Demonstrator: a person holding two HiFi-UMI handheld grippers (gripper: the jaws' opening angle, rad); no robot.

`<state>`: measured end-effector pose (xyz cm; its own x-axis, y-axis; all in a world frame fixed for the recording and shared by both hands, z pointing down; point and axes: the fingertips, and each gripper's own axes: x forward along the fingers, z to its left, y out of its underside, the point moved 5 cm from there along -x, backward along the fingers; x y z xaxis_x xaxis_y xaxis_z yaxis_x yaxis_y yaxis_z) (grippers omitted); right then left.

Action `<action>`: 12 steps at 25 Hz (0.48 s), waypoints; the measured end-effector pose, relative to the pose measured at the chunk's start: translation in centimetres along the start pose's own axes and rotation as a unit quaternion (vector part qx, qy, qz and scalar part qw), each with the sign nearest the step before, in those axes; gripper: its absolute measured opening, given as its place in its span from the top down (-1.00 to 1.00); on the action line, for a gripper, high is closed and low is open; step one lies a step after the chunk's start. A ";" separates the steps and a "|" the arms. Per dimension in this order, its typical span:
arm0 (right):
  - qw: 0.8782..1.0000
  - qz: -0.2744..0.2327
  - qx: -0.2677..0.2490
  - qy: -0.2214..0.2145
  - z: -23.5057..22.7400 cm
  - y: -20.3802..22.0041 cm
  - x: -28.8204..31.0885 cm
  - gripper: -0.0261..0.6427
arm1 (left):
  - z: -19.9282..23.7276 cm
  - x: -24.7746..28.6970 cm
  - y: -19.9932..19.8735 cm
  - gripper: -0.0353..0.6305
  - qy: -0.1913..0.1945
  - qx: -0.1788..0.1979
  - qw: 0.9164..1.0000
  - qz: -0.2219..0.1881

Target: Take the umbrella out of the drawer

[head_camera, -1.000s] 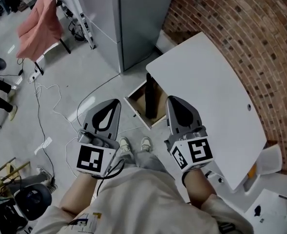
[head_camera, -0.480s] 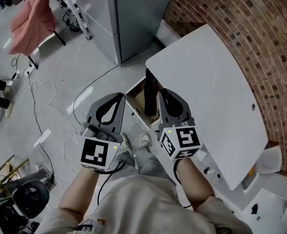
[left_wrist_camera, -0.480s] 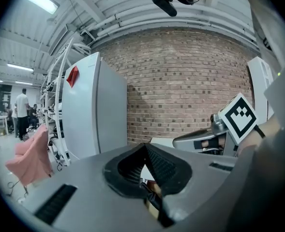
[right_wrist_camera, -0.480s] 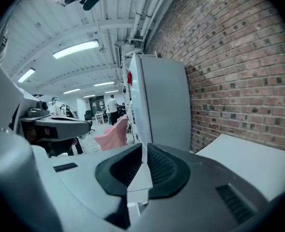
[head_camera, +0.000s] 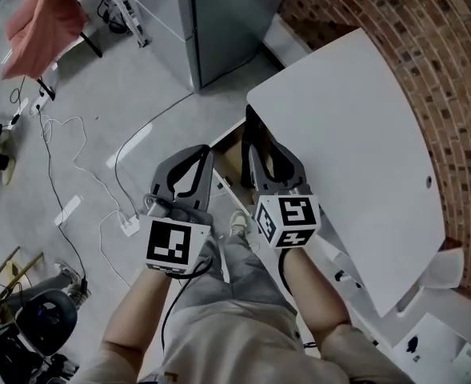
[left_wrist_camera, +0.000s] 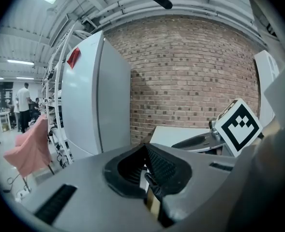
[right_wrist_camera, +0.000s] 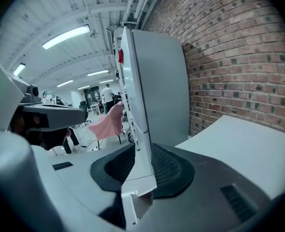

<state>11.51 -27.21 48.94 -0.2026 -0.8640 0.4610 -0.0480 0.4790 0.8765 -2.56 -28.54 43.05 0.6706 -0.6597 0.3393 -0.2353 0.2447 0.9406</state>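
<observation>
- Head view: 2 grippers, L gripper and R gripper; 1 drawer; 1 umbrella, dark and slim, is standing in the open drawer, just beside R gripper.
- L gripper view: jaws are meeting at the tips.
- R gripper view: jaws are opening, with a white drawer edge btwn them.

The drawer juts from under the table, cabinet beyond.

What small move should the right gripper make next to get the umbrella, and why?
Probably lower the right gripper a little, so that its opening jaws straddle the dark umbrella standing in the open drawer. Nothing is gripped between the jaws yet, and the gripper hangs close by it.
</observation>
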 end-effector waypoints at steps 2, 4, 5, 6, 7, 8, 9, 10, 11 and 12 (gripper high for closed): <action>1.000 0.014 0.003 0.002 -0.3 1.7 1.5 0.62 | 0.3 1.6 1.7 0.87 -0.001 -0.009 1.000 0.009; 1.000 0.022 0.008 0.009 -0.8 3.4 2.9 0.62 | 0.7 3.2 3.5 0.87 -0.001 -0.012 1.000 0.020; 1.000 0.021 0.011 0.018 -1.1 4.2 3.6 0.62 | 0.9 4.0 4.4 0.87 0.000 -0.012 1.000 0.025; 0.999 0.017 0.014 0.027 -1.4 4.9 4.2 0.62 | 1.2 4.7 5.3 0.87 0.002 -0.012 0.999 0.030; 0.999 0.016 0.015 0.035 -1.8 5.7 4.9 0.63 | 1.4 5.3 6.1 0.87 0.005 -0.014 0.999 0.033; 0.999 0.018 0.016 0.040 -2.1 6.5 5.6 0.63 | 1.6 6.0 7.0 0.87 0.008 -0.019 0.999 0.036; 0.999 0.024 0.016 0.042 -2.5 7.4 6.4 0.63 | 1.8 6.6 8.0 0.87 0.012 -0.025 0.999 0.039; 0.998 0.031 0.015 0.043 -2.8 8.4 7.2 0.63 | 2.0 7.1 8.9 0.87 0.015 -0.032 0.998 0.042; 0.998 0.039 0.015 0.044 -3.1 9.3 8.0 0.63 | 2.2 7.6 9.9 0.87 0.017 -0.035 0.998 0.047; 0.998 0.047 0.017 0.045 -3.4 10.2 8.8 0.63 | 2.4 8.1 10.9 0.87 0.018 -0.038 0.998 0.051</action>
<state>12.53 -30.42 62.37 -0.1198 -0.8246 0.5529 -0.0673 0.5624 0.8241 -1.39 -32.97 56.05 0.6706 -0.6029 0.4322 -0.2517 0.3632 0.8971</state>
